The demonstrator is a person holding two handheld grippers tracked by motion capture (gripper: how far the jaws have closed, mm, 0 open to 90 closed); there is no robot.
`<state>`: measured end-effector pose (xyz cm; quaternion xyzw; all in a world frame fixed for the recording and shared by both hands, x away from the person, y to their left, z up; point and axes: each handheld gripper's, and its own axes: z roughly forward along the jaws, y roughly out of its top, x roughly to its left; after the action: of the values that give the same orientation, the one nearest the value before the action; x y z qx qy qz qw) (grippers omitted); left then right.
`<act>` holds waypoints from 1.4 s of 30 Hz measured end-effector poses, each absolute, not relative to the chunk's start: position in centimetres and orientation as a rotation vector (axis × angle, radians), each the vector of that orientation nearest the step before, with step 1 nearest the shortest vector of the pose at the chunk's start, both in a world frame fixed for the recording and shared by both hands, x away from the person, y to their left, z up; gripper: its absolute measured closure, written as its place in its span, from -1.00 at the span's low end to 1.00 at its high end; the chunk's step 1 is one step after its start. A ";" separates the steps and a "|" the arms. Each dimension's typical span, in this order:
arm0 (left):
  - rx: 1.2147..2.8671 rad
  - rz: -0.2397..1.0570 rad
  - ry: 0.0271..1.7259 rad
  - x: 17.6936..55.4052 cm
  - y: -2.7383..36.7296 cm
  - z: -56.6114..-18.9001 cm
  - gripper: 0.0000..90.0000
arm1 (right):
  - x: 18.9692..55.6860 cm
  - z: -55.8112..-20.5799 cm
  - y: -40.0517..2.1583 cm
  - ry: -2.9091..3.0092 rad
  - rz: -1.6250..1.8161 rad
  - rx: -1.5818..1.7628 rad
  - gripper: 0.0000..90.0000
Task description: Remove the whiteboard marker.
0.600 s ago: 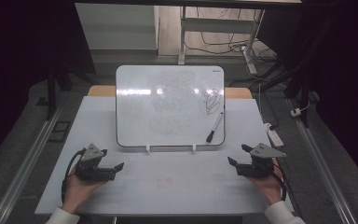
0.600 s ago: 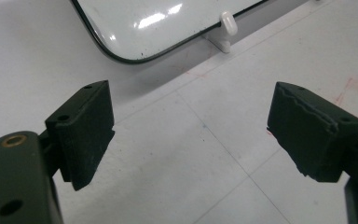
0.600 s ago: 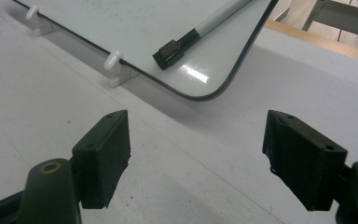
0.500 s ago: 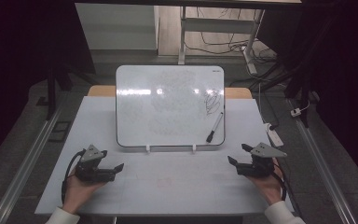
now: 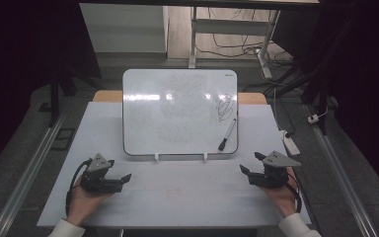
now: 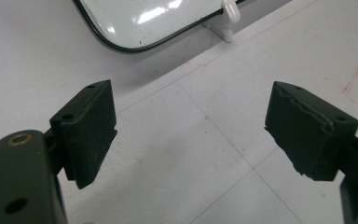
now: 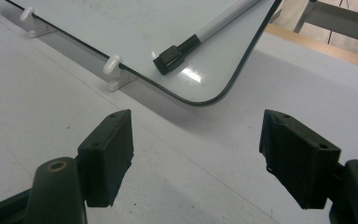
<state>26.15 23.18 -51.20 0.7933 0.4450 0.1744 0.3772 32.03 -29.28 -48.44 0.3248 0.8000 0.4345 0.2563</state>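
A whiteboard [image 5: 177,111] leans tilted on small white feet at the middle of the white table [image 5: 187,197]. It bears faint smudges and a black scribble [image 5: 224,107] at its right. A black-capped marker [image 5: 227,134] lies on the board near its lower right corner, and the right gripper view has the marker [image 7: 200,36] just ahead. My left gripper [image 5: 124,178] rests open on the table in front of the board's lower left corner [image 6: 121,44], nothing between its jaws. My right gripper [image 5: 249,164] rests open in front of the board's lower right corner [image 7: 205,93], also with nothing in it.
Metal rails [image 5: 24,173] run along both sides of the table. A white power strip [image 5: 290,143] lies off the table's right edge. Desk legs and cables [image 5: 237,47] stand on the floor behind. Faint red marks [image 5: 177,191] show on the table between the grippers.
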 end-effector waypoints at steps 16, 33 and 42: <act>2.037 0.464 1.118 26.2 22.9 -51.2 -0.59 | 32.5 -46.7 -27.6 2.158 1.203 0.879 -0.35; 2.066 0.470 1.089 26.1 22.7 -51.4 -0.58 | 38.3 -44.4 -23.4 2.081 1.146 1.081 -0.21; 2.069 0.471 1.078 26.1 22.9 -51.4 -0.57 | 41.1 -44.9 -22.0 2.059 1.072 1.178 -0.07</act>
<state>26.08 22.91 -51.37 0.8070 0.4206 0.1838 0.3716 41.11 -21.95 -44.92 0.4362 0.7625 0.3970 0.2660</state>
